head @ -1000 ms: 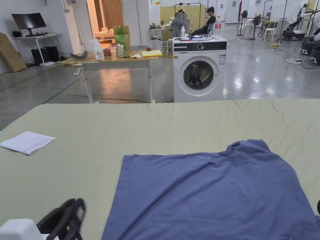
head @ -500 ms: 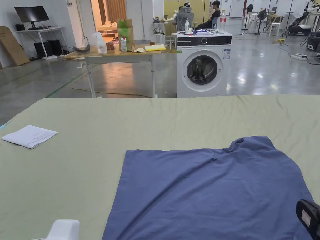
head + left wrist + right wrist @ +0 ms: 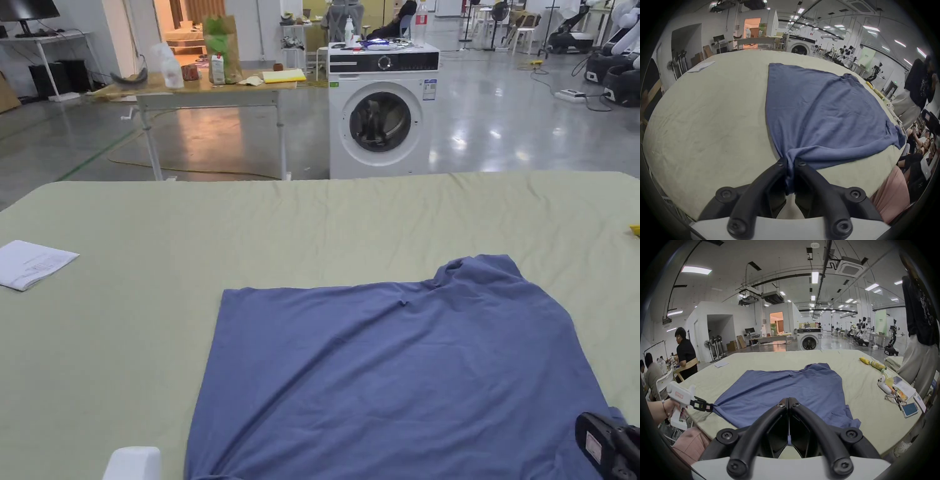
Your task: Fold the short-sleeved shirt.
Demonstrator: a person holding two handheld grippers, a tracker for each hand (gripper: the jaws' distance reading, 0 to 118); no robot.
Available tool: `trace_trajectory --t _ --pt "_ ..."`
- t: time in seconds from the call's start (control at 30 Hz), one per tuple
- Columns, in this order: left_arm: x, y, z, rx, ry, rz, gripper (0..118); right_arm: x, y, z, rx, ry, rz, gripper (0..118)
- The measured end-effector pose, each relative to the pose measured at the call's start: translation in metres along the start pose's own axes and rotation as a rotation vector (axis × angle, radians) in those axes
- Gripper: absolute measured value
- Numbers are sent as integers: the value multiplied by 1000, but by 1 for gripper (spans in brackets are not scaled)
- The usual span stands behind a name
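Head view: one blue shirt (image 3: 400, 369) lies flat on the green table (image 3: 312, 225), near edge cut off. Left gripper view: left claw (image 3: 790, 162) is clamped on a bunched shirt corner. Right gripper view: right claw (image 3: 788, 401), jaws closed tip to tip over the shirt; can't tell if cloth is pinched.

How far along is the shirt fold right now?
Done: the blue shirt lies spread flat on the green table cover. In hand: the left gripper has pinched the shirt's near left corner; the right gripper hangs shut above the near edge, apparently empty. Left: every fold; no crease shows yet.
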State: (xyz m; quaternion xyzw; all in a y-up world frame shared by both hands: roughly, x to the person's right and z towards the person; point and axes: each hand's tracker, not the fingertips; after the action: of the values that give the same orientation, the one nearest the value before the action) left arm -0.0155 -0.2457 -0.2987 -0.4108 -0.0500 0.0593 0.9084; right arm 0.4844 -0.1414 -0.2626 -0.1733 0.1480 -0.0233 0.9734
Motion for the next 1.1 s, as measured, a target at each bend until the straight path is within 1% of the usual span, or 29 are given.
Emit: trace_trajectory --t 0.03,0.1,0.13,0.2,0.23,0.3,0.33,0.37,0.4,0.43,0.47,0.5,0.53,0.57,0.6,0.63,0.67,0.7,0.73,0.77,0.8,0.83,0.87,0.9,0.97,1.0,1.03,1.1 --pt "2 -3 7 26 22 -24 1 13 -1 0 -13 -17 -31 0" --pt "2 -6 21 76 -1 -20 1 41 -4 -5 -48 -75 -107 0" --pt "2 -7 27 103 -6 -18 1 59 -7 -8 -103 -109 -156 0" --pt "9 -8 37 156 2 -53 1 97 -16 -16 -243 -115 -258 1" --pt "12 -9 41 180 6 -72 1 112 -22 -22 -320 -96 -288 23" --pt "23 -10 45 174 21 -83 1 130 -37 -24 -375 -130 -269 44" --pt "24 -10 45 167 24 -84 1 136 -44 -27 -418 -151 -238 59" --pt "24 -11 46 162 23 -83 1 140 -52 -34 -478 -180 -221 97" --pt "24 -11 46 157 20 -79 1 143 -58 -37 -530 -180 -208 118" --pt "26 -11 44 153 20 -73 1 149 -63 -36 -537 -142 -204 113" --pt "26 -12 44 150 21 -66 1 154 -70 -41 -568 -165 -182 113" --pt "26 -14 44 146 20 -60 1 146 -75 -54 -611 -176 -168 113" --pt "26 -16 44 142 20 -55 1 147 -82 -63 -679 -185 -150 113" --pt "24 -15 42 138 21 -53 1 148 -87 -67 -720 -171 -140 110" --pt "25 -16 41 134 23 -53 1 146 -93 -72 -751 -171 -113 106" --pt "26 -18 41 132 25 -56 1 145 -93 -73 -720 -189 -47 105" --pt "27 -18 41 127 28 -60 1 141 -91 -73 -726 -180 -13 104" --pt "27 -17 39 120 34 -68 1 138 -86 -72 -733 -198 -7 100" --pt "28 -17 39 119 40 -73 1 135 -82 -70 -726 -192 -7 84" --pt "29 -17 39 117 43 -76 1 129 -76 -66 -717 -186 33 66" --pt "30 -17 40 116 45 -79 1 125 -73 -62 -694 -177 86 37" --pt "27 -17 37 116 45 -80 1 122 -71 -59 -674 -154 107 3" --pt "26 -16 37 115 41 -78 1 122 -70 -56 -648 -116 128 3" --pt "27 -16 37 117 41 -76 1 116 -67 -53 -656 -109 96 3" --pt "27 -16 37 117 46 -80 1 110 -66 -48 -640 -136 137 3" --pt "27 -16 38 113 45 -82 1 109 -64 -43 -627 -137 140 3" --pt "27 -15 40 112 46 -84 1 111 -61 -37 -620 -134 132 3" --pt "27 -17 45 112 47 -90 1 113 -56 -23 -620 -135 90 3"
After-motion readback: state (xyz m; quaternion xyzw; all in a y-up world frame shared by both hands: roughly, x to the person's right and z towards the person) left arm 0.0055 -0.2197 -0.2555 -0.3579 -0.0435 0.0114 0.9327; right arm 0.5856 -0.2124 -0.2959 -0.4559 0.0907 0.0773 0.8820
